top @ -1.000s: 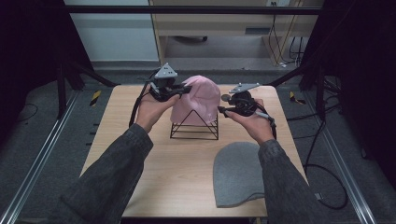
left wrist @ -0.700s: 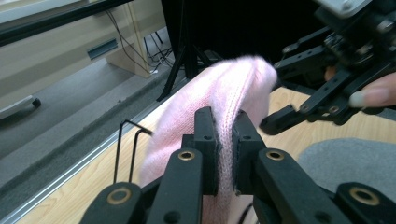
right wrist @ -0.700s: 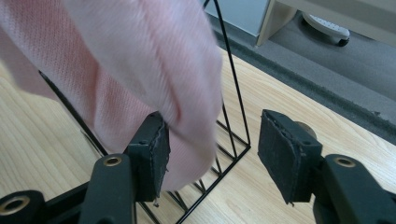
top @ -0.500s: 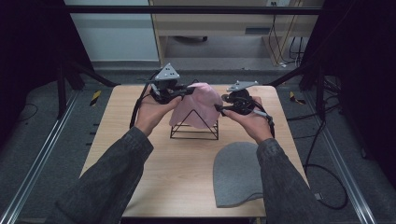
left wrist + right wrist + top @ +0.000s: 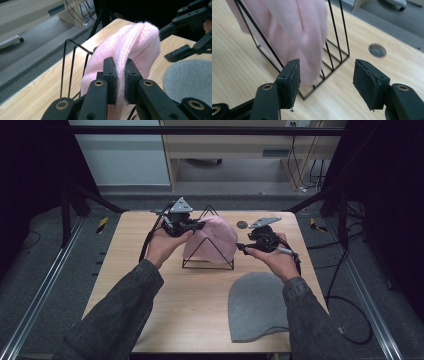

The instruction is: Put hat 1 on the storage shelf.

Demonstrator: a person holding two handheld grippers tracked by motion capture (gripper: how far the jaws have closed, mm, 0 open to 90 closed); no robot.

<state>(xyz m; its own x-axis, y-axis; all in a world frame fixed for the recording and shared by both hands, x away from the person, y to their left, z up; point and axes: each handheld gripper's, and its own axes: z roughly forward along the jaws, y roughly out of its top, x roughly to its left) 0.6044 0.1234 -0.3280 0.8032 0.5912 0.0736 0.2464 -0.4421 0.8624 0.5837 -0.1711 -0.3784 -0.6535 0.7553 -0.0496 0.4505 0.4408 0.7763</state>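
The hat (image 5: pixel 135 47) is soft pink ribbed knit. The rack (image 5: pixel 337 47) is thin black wire. The table (image 5: pixel 170 305) is pale, matt wood.

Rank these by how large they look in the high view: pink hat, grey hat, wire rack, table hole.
1. grey hat, though nearest the camera
2. pink hat
3. wire rack, similar to the pink hat
4. table hole

Pink ribbed knit hat (image 5: pixel 212 240) over a black wire rack (image 5: pixel 208 264); plain grey hat (image 5: pixel 257 307) at five o'clock on the pale wood-grain table (image 5: pixel 170 305); black grippers, dark grey sleeves (image 5: pixel 115 320).
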